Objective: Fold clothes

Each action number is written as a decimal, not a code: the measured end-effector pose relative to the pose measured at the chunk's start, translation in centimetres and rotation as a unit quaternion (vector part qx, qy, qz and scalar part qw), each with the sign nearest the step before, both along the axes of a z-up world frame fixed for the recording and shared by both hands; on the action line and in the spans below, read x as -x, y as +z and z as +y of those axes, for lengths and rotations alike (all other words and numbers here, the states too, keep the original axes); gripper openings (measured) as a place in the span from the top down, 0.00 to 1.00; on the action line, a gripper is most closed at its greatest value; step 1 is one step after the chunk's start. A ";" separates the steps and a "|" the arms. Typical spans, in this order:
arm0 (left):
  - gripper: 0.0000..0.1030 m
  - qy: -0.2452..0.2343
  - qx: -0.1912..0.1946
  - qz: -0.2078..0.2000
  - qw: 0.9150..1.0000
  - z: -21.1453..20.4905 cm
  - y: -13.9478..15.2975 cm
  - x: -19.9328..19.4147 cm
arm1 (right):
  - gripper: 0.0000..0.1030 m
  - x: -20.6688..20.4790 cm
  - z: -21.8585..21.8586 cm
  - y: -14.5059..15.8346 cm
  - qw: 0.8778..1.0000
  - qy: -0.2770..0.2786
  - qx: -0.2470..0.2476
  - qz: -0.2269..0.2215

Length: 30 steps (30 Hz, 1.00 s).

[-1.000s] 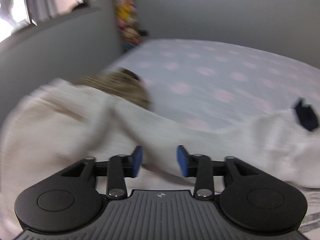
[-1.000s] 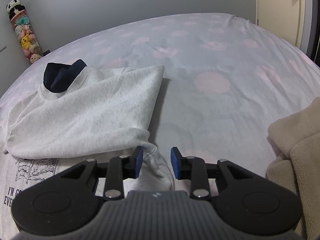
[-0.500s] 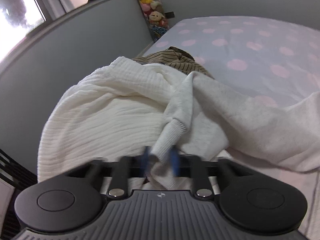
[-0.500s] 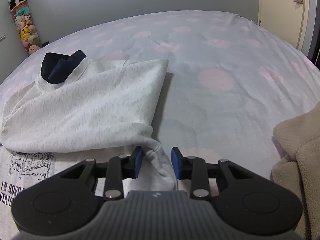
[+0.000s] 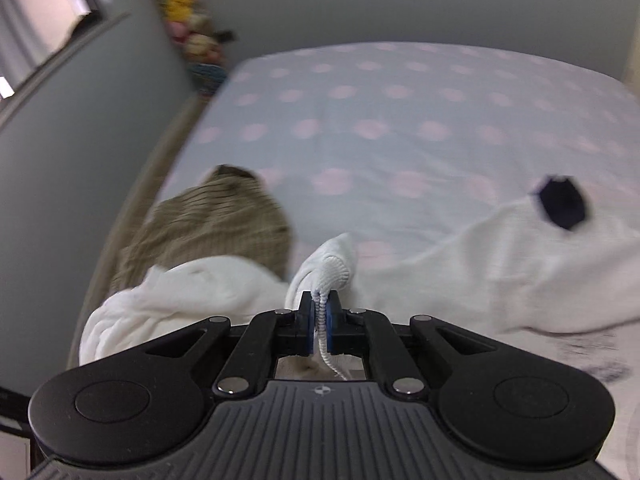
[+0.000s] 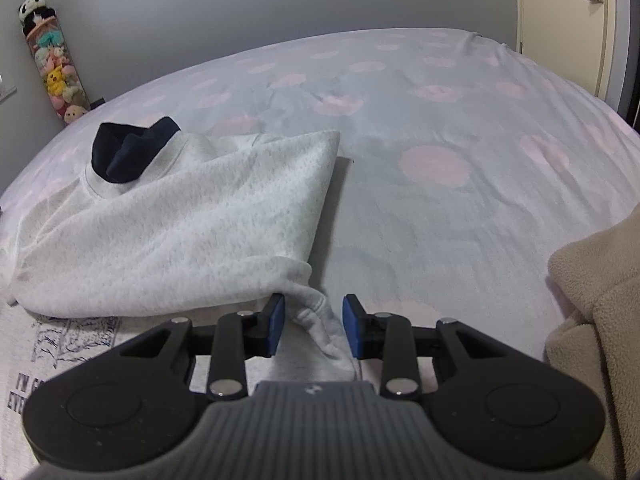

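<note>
grey sweatshirt (image 6: 180,220), print (image 6: 24,390) reading "I'M", rest cut off

Soft even indoor light, a bit dim; my left view is motion-blurred all over, daylight from the window (image 5: 44,28) top left. My right view is sharp; both bend heavily at dark fisheye corners.

One bed (image 6: 440,128) carries four garments: one grey sweatshirt (image 6: 192,232), one white knit (image 5: 188,292), one brown striped piece (image 5: 216,232) and one beige fleece (image 6: 600,300). One tube of plush toys (image 6: 56,68) stands in the corner.
</note>
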<state>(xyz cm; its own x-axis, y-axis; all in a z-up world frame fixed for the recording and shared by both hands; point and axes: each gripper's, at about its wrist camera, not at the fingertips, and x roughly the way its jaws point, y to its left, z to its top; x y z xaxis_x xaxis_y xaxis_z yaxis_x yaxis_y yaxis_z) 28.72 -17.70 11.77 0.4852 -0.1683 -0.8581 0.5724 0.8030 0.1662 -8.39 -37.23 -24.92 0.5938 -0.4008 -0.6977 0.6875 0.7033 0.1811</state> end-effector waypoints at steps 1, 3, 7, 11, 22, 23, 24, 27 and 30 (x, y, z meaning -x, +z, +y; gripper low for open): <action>0.97 -0.008 0.003 0.010 1.000 -1.4 1.3 0.4 | 0.66 0.0 0.0 0.0 1.000 0.000 -0.002 -0.003; 0.97 -0.032 0.019 0.019 0.999 -4.4 3.4 1.5 | 0.66 0.1 0.0 0.1 1.000 0.002 -0.004 -0.009; 0.97 -0.091 0.085 0.039 0.991 -11.2 6.1 4.4 | 0.66 0.0 0.3 0.7 1.000 0.012 0.004 -0.017; 0.97 -0.152 0.127 0.058 0.978 -18.5 5.4 7.0 | 0.66 -0.1 0.9 1.7 0.999 0.026 0.022 -0.024; 0.97 -0.221 0.147 0.166 0.950 -33.3 -8.0 10.3 | 0.59 -2.2 0.9 5.4 0.995 0.069 -0.005 -0.069; 0.97 -0.220 0.146 0.175 0.949 -34.0 -9.5 10.2 | 0.59 -2.9 0.9 5.5 0.995 0.077 0.000 -0.070; 0.96 -0.218 0.146 0.184 0.947 -34.6 -10.8 10.0 | 0.59 -3.7 0.8 5.6 0.994 0.085 0.005 -0.070; 0.92 -0.217 0.147 0.215 0.941 -35.6 -14.1 9.8 | 0.59 -4.8 0.6 4.4 0.991 0.101 0.008 -0.084; 0.78 -0.225 0.131 0.218 0.940 -35.8 -15.8 9.6 | 0.59 -5.0 0.3 2.3 0.990 0.115 -0.006 -0.084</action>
